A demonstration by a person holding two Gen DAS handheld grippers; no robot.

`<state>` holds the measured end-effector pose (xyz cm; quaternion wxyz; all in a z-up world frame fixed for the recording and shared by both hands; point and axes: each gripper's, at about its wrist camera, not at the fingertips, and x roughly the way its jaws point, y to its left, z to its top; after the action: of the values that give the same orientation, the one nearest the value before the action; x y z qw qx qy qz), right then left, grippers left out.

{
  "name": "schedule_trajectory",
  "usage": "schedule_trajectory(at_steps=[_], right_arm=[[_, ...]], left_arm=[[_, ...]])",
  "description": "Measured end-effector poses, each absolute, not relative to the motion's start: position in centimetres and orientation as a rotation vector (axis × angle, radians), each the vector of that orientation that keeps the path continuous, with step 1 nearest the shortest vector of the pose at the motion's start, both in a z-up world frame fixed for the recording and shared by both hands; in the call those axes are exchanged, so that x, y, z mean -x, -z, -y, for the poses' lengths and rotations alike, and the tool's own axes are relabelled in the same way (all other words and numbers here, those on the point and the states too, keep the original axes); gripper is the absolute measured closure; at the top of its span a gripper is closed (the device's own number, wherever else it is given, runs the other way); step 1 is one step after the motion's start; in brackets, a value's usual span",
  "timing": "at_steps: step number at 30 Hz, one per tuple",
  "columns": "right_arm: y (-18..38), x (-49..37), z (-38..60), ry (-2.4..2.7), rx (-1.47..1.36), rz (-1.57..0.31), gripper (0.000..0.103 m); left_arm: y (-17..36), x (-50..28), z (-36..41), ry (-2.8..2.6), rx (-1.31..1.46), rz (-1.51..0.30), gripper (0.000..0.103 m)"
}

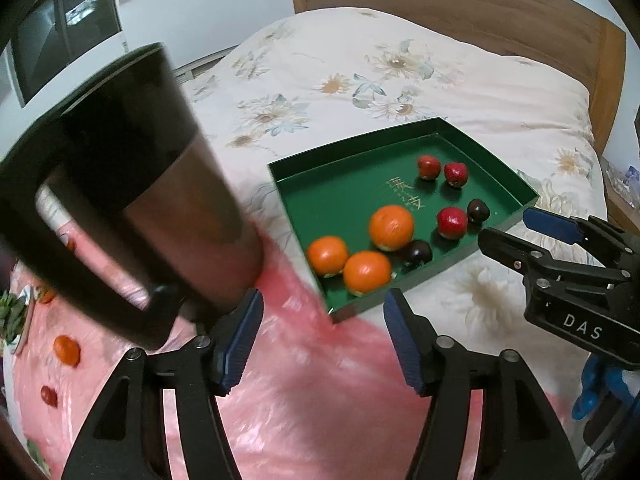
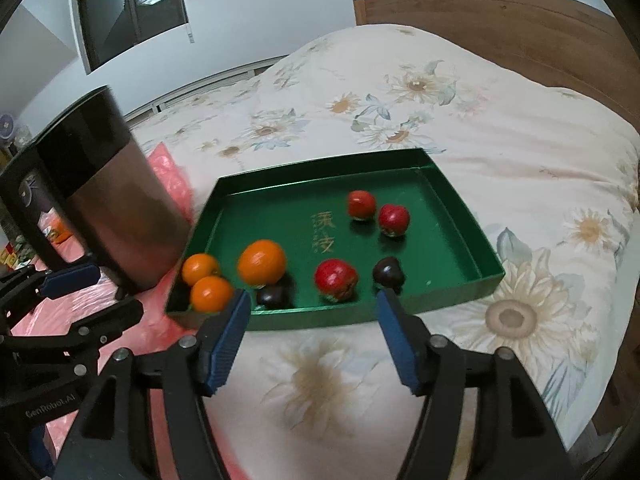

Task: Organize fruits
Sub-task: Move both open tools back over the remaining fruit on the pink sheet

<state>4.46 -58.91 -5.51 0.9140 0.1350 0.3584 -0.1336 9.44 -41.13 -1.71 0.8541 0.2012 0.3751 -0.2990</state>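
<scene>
Left wrist view: your left tongs are spread, empty, above pink plastic beside a dark jug. The green tray on the bed holds the fruits.

Right wrist view: your right tongs gape wide, empty, just before the tray.

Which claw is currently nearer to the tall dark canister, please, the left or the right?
Left. The left claw sits open right beside the dark canister, one finger near its base. The right claw is open in front of the green tray, which separates it from the canister.
</scene>
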Motion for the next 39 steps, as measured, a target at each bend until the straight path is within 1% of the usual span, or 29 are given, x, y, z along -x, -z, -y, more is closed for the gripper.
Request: schedule_trajectory(at_steps=[16, 30, 39], right_arm=[[2.4, -1.5, 51.6, 0.197, -0.24, -0.726, 0.006], [1.1, 1.2, 44.3, 0.112, -0.186, -0.737, 0.006], [-0.2, 2.7, 39.6, 0.056, -0.135, -0.726, 0.006]], left_arm=[[-0.7, -6.1, 32.2, 0.544, -0.366, -0.76, 0.046], [-0.8, -3.0, 24.2, 0.456, -0.286, -0.773, 0.045], [-1.9, -1.0, 19.5, 0.403, -0.235, -0.745, 0.045]])
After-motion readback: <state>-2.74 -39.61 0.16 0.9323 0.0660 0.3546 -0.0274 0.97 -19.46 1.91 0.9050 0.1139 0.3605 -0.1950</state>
